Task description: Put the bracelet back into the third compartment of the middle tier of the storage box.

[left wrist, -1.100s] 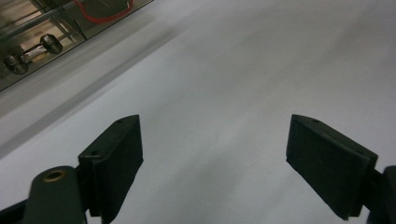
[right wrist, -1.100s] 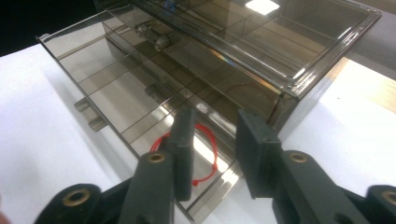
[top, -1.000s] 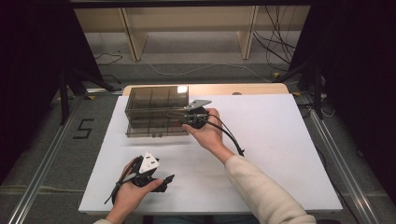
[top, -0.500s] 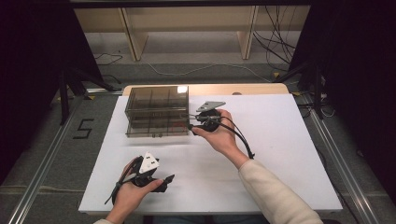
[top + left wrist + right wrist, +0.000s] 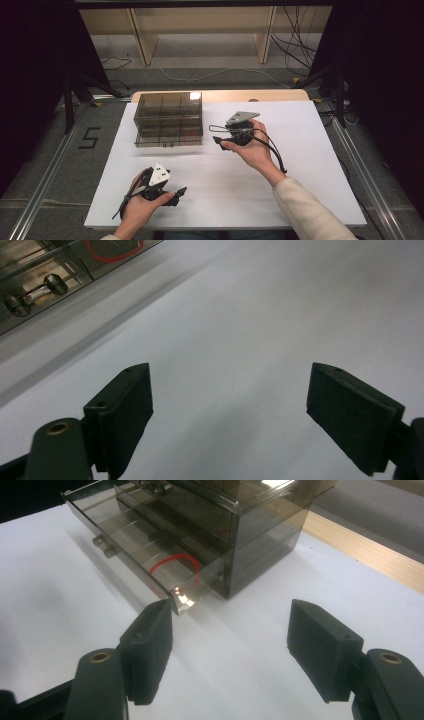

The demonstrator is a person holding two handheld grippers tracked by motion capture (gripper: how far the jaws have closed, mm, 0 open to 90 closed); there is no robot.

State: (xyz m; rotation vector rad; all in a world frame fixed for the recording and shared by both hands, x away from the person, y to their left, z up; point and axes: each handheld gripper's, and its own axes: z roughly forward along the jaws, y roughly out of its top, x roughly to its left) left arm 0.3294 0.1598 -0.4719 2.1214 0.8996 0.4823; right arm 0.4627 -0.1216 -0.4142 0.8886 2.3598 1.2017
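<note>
Jaws on the right gripper (image 5: 227, 645) are standing wide apart with nothing between them, the left one sitting just beside the near corner of a pulled-out drawer (image 5: 150, 560). That drawer is sticking out of the lower level of a smoky transparent drawer box (image 5: 240, 525), and a red elastic band (image 5: 175, 562) is lying inside it near that corner. In the high view the right gripper (image 5: 216, 135) is hovering just right of the box (image 5: 168, 119), the right hand (image 5: 252, 147) wrapping it from behind, a black cable looping past the wrist.

Jaws on the left gripper (image 5: 230, 410) are likewise spread apart and holding nothing, pointing over bare white table (image 5: 280, 315); the drawer's two small knobs (image 5: 35, 292) are showing at the far upper left. In the high view the left gripper (image 5: 177, 195) is resting low near the table's front edge, well apart from the box, in the left hand (image 5: 140, 207).
</note>
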